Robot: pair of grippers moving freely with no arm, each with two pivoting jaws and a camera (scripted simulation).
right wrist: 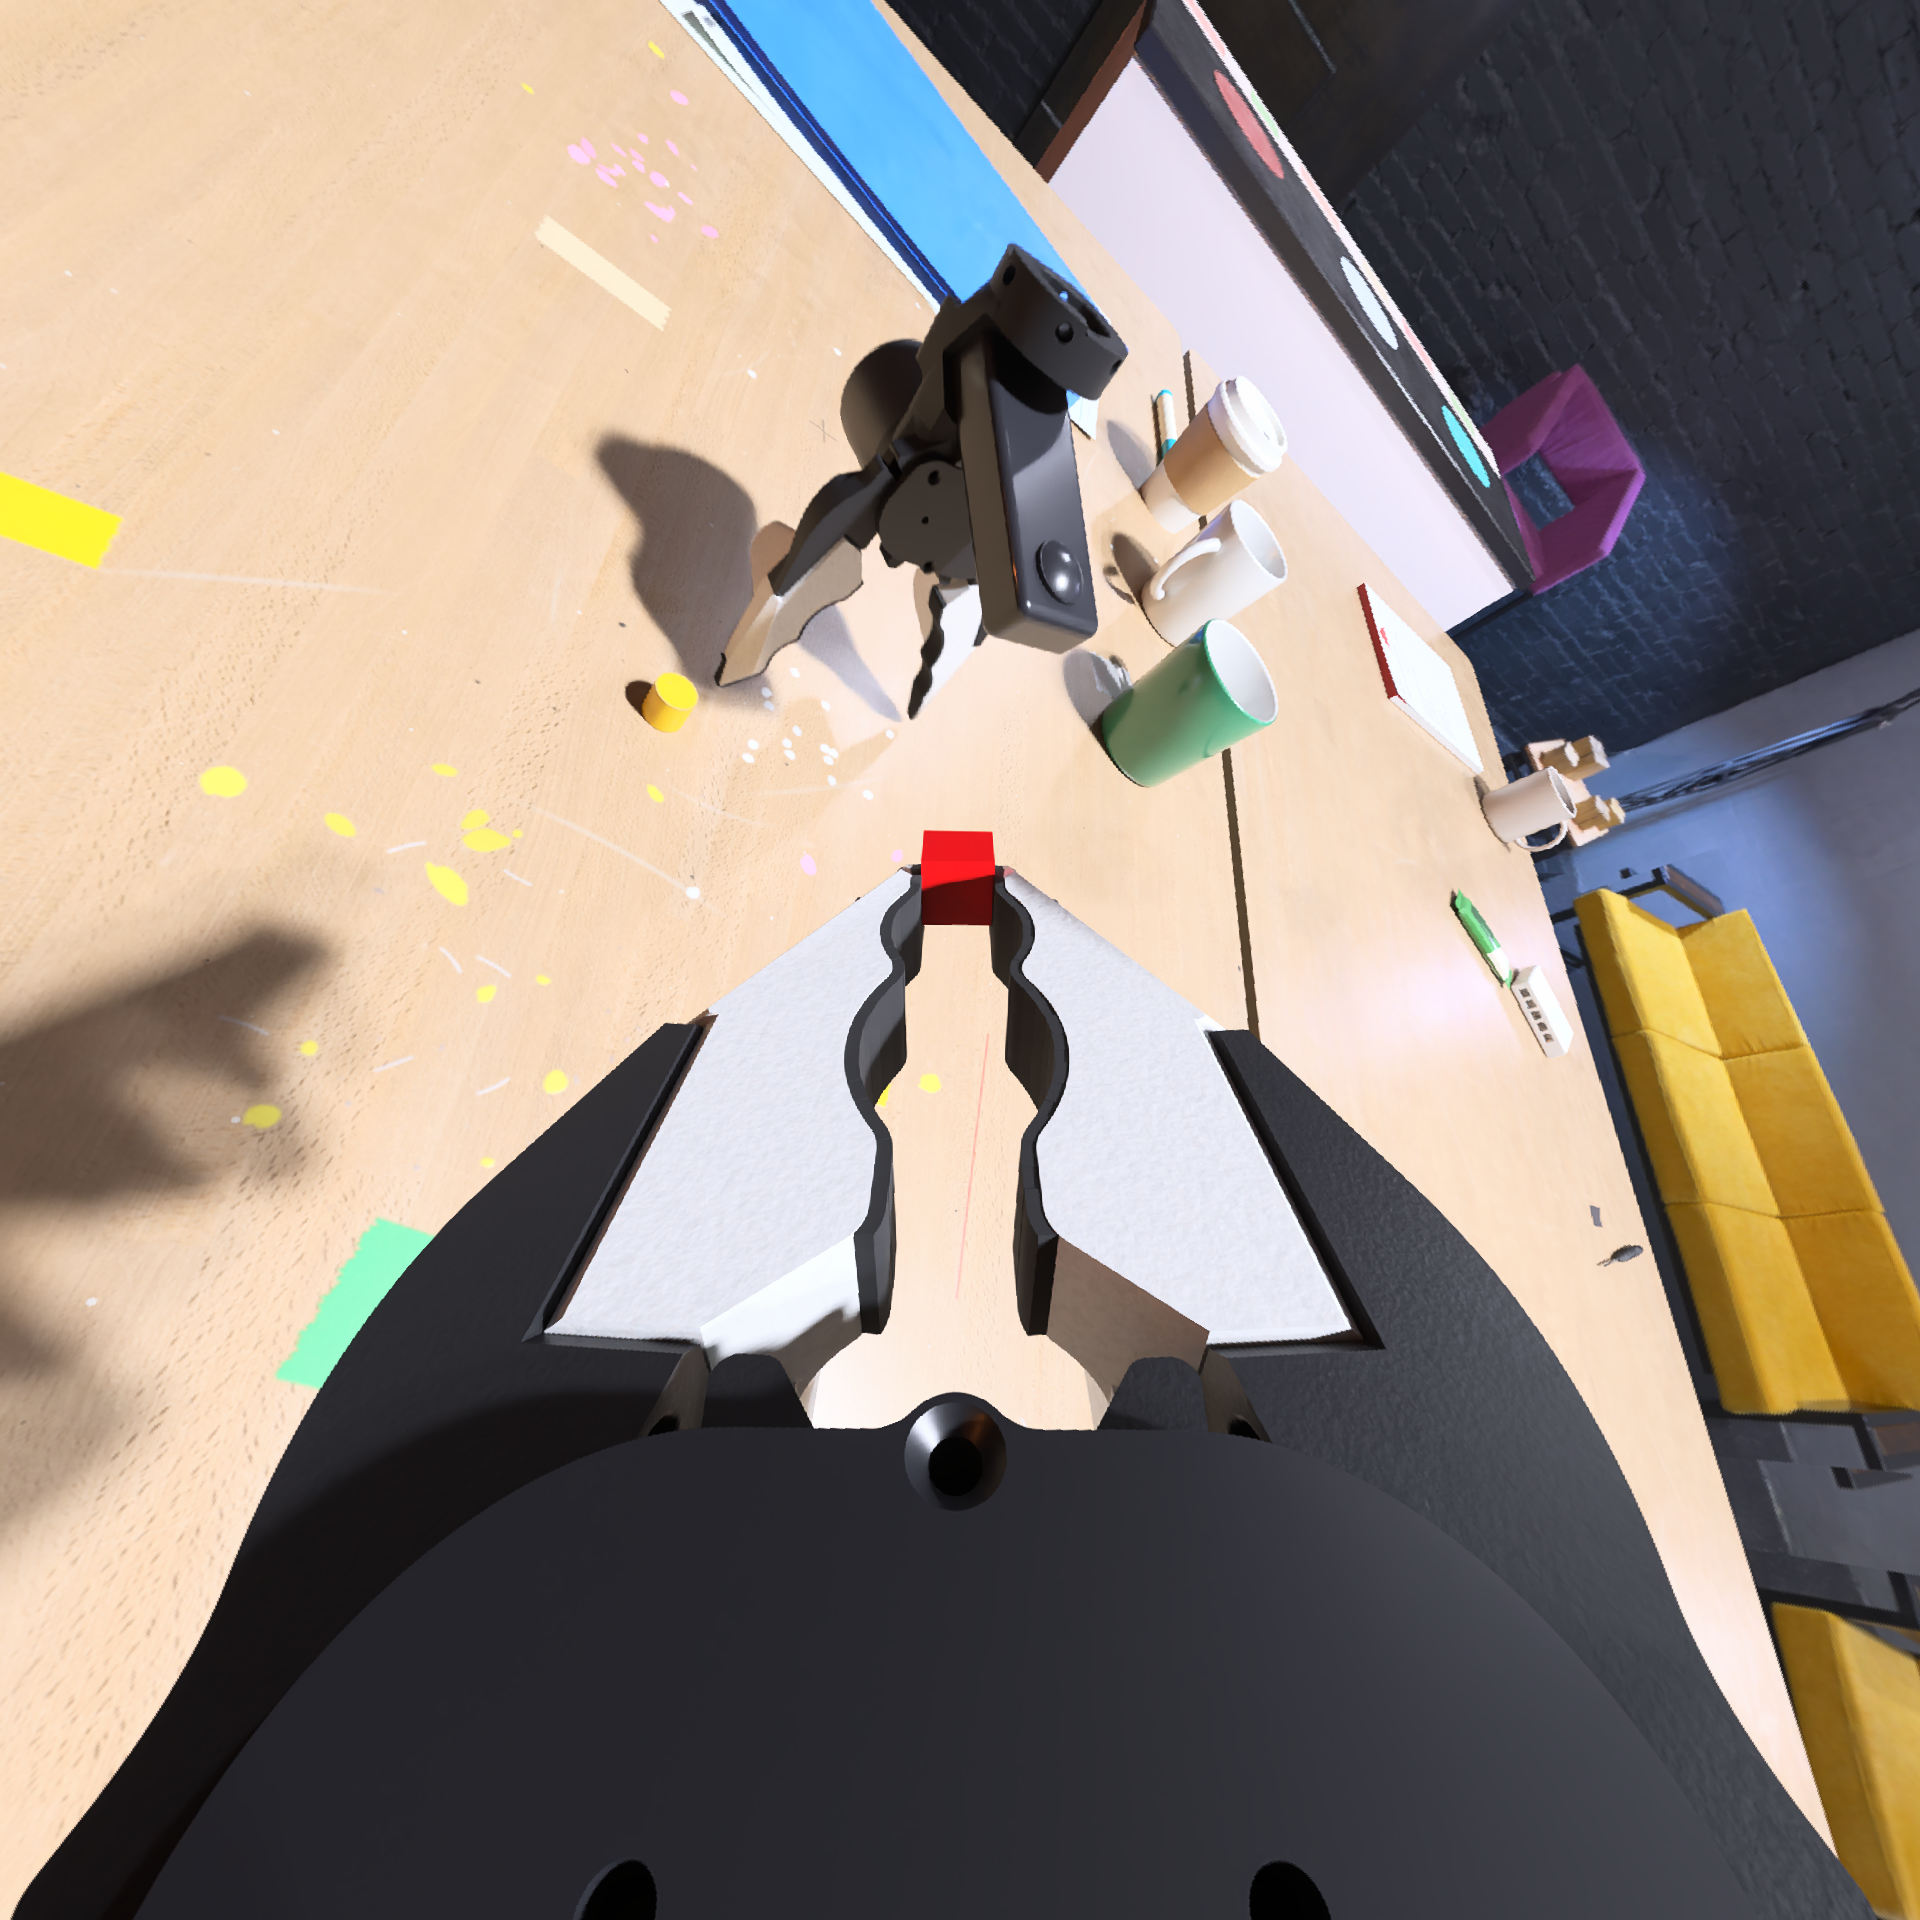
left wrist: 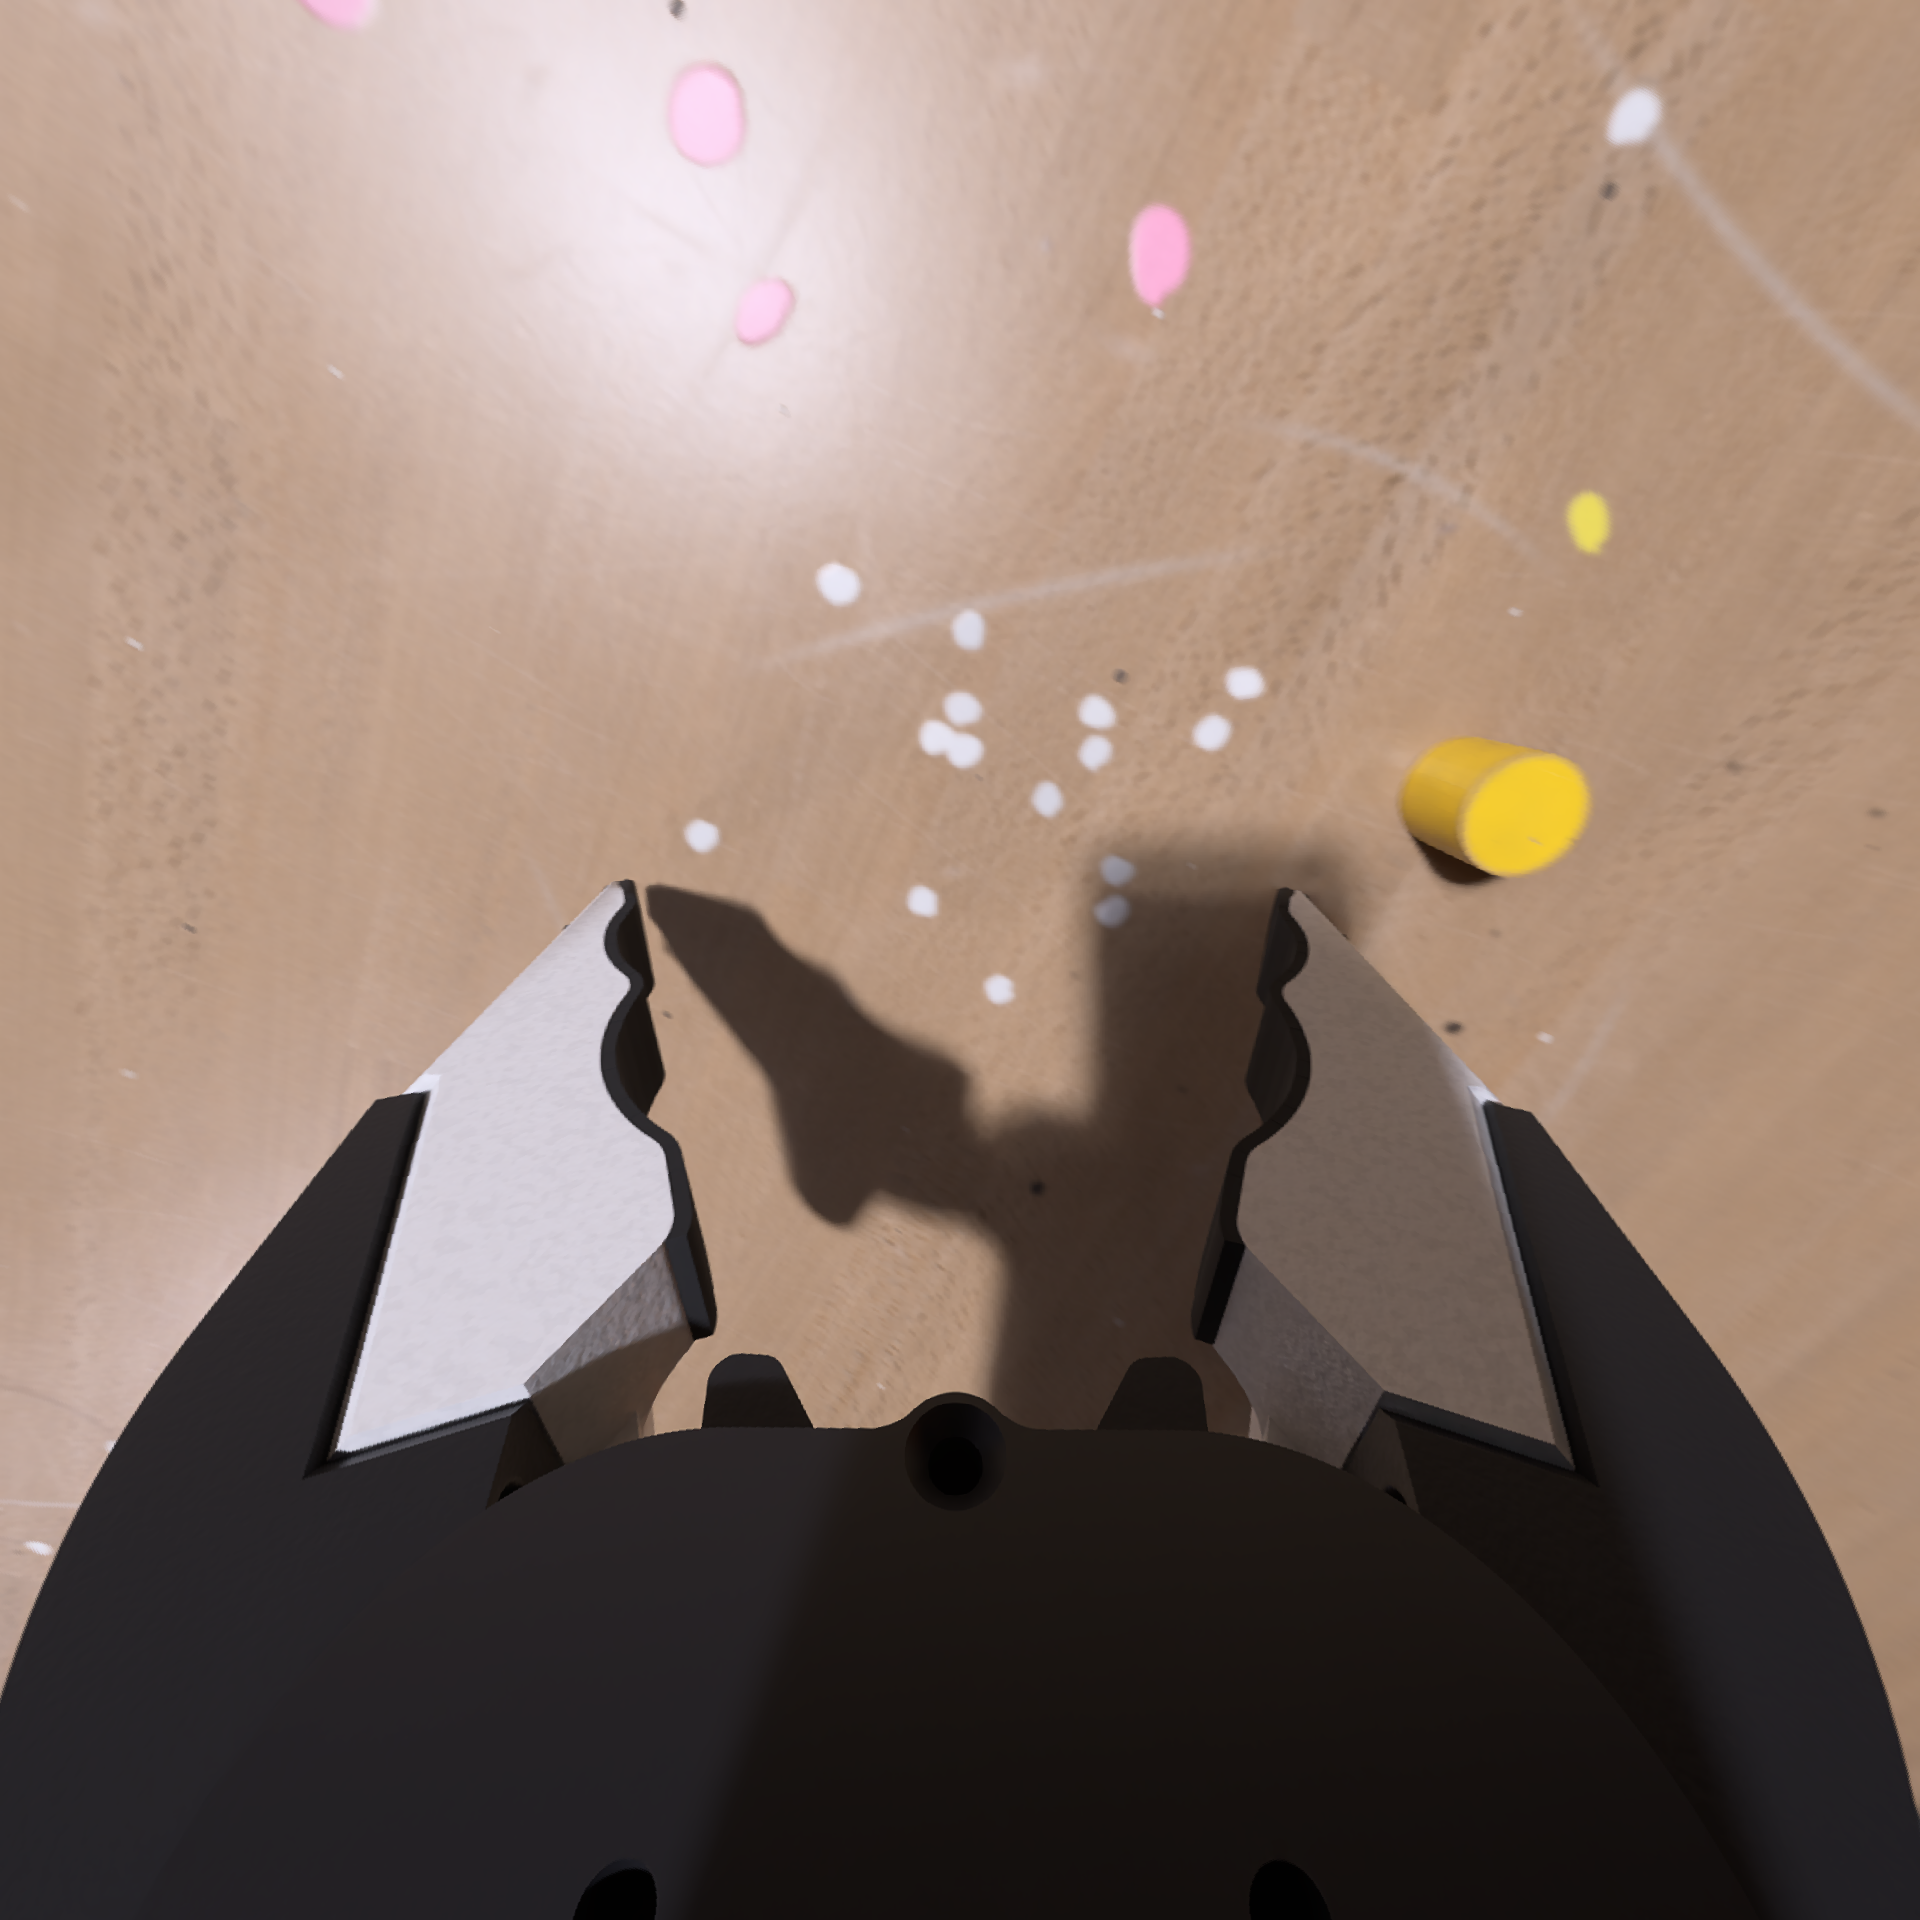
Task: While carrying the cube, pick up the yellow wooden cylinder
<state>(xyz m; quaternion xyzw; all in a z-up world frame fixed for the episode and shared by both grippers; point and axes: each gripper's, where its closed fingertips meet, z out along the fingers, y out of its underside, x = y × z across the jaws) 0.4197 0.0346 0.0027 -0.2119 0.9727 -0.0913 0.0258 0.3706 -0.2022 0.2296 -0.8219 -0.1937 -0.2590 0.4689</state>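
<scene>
The yellow wooden cylinder (left wrist: pixel 1494 811) stands on the paint-spattered wooden table, ahead and to the right of my left gripper (left wrist: pixel 961 891). The left gripper is open and empty, just above the table, with the cylinder outside its right finger. In the right wrist view the cylinder (right wrist: pixel 668 701) is small, close beside the left gripper (right wrist: pixel 821 681), which points down at the table. My right gripper (right wrist: pixel 957 878) is shut on a small red cube (right wrist: pixel 957 876) held at its fingertips, above the table.
A green mug (right wrist: pixel 1190 704), a white mug (right wrist: pixel 1216 571) and a paper coffee cup (right wrist: pixel 1216 452) stand near the left gripper. A notebook (right wrist: pixel 1418 670), another mug (right wrist: pixel 1527 808), a blue sheet (right wrist: pixel 894 135) and the table edge (right wrist: pixel 1621 1174) lie beyond. Yellow sofa (right wrist: pixel 1766 1143) off the table.
</scene>
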